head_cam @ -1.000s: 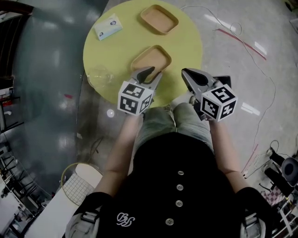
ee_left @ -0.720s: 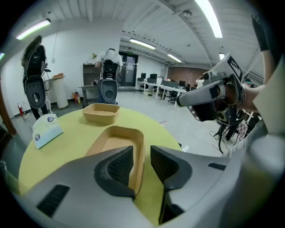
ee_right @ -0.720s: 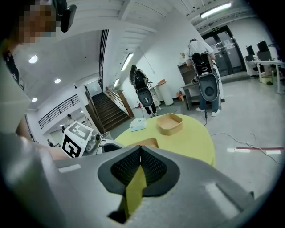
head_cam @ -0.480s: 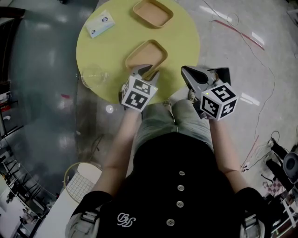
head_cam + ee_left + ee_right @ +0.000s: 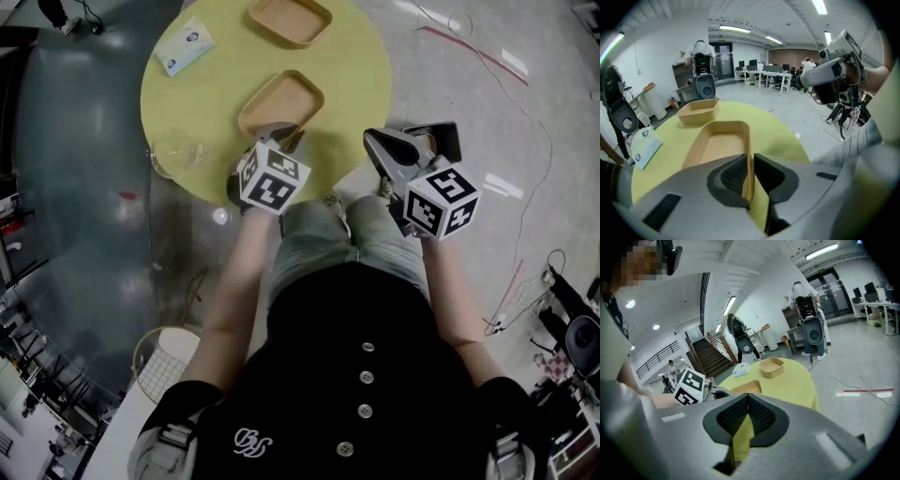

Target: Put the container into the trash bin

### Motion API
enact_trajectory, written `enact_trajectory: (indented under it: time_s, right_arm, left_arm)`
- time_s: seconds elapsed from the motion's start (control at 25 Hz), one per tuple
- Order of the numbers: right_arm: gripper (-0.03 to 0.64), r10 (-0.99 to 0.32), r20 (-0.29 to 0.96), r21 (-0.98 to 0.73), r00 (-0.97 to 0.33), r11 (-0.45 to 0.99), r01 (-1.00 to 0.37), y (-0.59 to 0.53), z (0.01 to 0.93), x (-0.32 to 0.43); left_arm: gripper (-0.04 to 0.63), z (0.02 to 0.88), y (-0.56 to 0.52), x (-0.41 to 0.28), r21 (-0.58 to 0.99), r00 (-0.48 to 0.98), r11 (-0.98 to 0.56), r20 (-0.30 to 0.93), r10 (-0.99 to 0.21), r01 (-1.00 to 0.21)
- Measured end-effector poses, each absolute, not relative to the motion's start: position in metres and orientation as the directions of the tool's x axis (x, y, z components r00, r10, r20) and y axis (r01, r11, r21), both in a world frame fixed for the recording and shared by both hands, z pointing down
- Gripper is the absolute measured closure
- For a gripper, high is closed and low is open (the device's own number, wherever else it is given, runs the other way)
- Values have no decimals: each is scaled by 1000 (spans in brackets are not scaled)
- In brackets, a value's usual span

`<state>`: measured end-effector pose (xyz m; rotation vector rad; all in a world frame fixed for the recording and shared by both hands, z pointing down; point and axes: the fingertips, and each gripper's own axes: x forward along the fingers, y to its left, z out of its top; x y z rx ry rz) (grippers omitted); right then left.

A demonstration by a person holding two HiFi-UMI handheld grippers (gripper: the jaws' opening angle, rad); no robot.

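Note:
A tan rectangular container [image 5: 281,101] lies on the round yellow table [image 5: 206,103], near its front edge. My left gripper [image 5: 281,137] points steeply down at the container's near wall. In the left gripper view that wall [image 5: 749,154] stands between the two pads, and the jaws of the left gripper [image 5: 750,174] are closing onto it, pinching it. My right gripper [image 5: 377,142] hovers just off the table's right front edge. In its own view the right gripper [image 5: 747,414] is shut with nothing between the pads. A wire-mesh bin [image 5: 155,367] stands on the floor at the lower left.
A second tan container [image 5: 289,19] sits at the table's far side, a light blue packet [image 5: 184,46] at the far left, and a clear glass [image 5: 178,155] at the left edge. A dark box [image 5: 446,141] and cables [image 5: 487,70] lie on the floor to the right.
My left gripper sank and rolled onto the near container's front wall, and its jaws narrowed around that wall. The right gripper stayed shut and barely shifted.

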<state>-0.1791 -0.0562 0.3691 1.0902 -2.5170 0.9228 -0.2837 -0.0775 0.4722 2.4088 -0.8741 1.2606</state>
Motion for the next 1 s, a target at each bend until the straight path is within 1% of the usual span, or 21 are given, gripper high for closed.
enact_trajectory:
  time_s: [0.08, 0.2, 0.36, 0.48, 0.68, 1.0]
  right_arm:
    - [614, -566, 441, -460, -697, 524, -717, -56, 367, -176]
    - [614, -567, 433, -461, -701, 529, -713, -56, 364, -167]
    - [614, -596, 410, -468, -690, 512, -720, -57, 361, -144]
    - [612, -617, 422, -457, -664, 488, -744, -60, 361, -122]
    - [614, -649, 423, -449, -633, 456, -768, -59, 356, -78]
    - [614, -706, 387, -445, -594, 421, -790, -53, 340, -18]
  left_arm:
    - [555, 471, -80, -283, -25, 438, -779, 815, -379, -627]
    - [563, 467, -83, -281, -27, 443, -774, 806, -391, -633]
    - [568, 447, -87, -273, -39, 463, -746, 762, -453, -665]
    - [568, 427, -89, -260, -47, 481, -735, 728, -489, -677]
    - [569, 404, -91, -222, -30, 520, -733, 686, -510, -679]
    - [569, 378, -86, -150, -4, 607, -774, 617, -501, -634]
